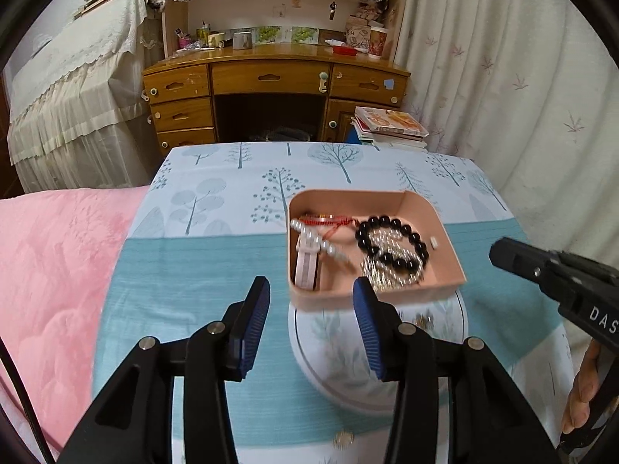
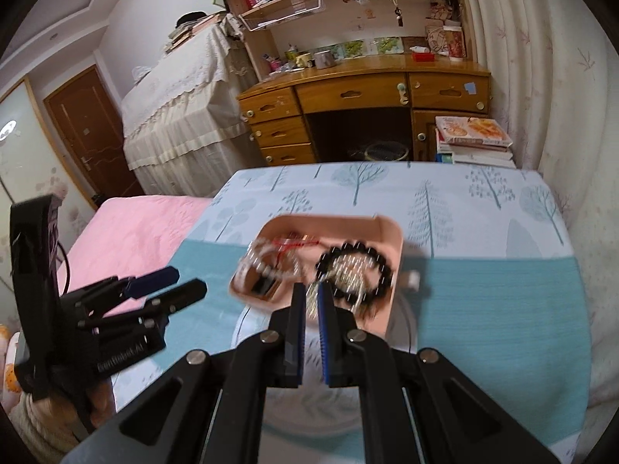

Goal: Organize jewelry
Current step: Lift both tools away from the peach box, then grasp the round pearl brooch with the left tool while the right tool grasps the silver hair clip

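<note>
Bedroom, wooden desk (image 1: 271,77) behind; tree-print tabletop (image 1: 216,208) in front. Pink tray (image 1: 425,212) on round tin (image 1: 336,352), just ahead of both jaws, holding black bead bracelet (image 1: 387,224), pearl strand (image 1: 309,232), red cord (image 1: 329,219). Left gripper (image 1: 311,309) part open, empty, left of tray. Right gripper (image 2: 311,301) nearer, nearly shut on silver chain (image 2: 311,297), dangling over tray's near edge.

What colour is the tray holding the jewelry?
Pale pink. The tray shows sharpest in the left wrist view.
</note>
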Tool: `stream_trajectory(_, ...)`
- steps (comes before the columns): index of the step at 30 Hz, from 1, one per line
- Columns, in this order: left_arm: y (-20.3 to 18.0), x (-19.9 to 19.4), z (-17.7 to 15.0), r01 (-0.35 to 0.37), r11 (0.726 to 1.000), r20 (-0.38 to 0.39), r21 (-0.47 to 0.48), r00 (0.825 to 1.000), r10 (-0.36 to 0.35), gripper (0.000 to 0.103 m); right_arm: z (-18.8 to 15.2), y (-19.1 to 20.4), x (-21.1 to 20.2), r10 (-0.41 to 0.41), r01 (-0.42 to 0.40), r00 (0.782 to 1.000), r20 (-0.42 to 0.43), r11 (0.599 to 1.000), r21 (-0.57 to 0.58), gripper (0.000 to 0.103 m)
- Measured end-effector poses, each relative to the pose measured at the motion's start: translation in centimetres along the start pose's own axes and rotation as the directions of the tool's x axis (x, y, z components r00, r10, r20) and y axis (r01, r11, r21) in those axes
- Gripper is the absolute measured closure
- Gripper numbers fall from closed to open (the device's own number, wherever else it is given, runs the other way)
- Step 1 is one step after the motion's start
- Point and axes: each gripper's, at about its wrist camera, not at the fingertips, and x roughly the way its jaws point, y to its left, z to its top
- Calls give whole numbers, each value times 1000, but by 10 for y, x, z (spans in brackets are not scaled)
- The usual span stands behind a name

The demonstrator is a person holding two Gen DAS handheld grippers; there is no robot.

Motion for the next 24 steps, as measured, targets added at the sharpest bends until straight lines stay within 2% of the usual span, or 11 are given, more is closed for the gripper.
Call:
stream_trajectory(5,3,-21,-27,-11,1000,13,-5,1000,11,52,-33,3,-17,28,-28,999,-22,1000,-4,97)
stream_trajectory(8,0,-27,-42,-21,1000,11,7,1000,21,52,-53,6,-24,12,-13,999,-37,1000,-24,95)
stream_trajectory(10,-4,-30,-53,-29,999,8,25,1000,29,52,-64,8,-28,-6,4,999,-39,999,-42,85)
stream_trajectory(13,-12,-30,-74,-48,996,0,69,999,48,52,-85,11,-34,-43,40,999,-30,996,-78,75)
stream_trajectory(18,-21,-18,-103,-45,995,-51,94,997,50,52,-121,12,-34,-87,80,995,-45,987,-136,75)
stream_trajectory(24,-14,-2,-125,-14,999,-101,45,995,18,52,-150,12,-25,-131,116,989,-67,975,-192,75)
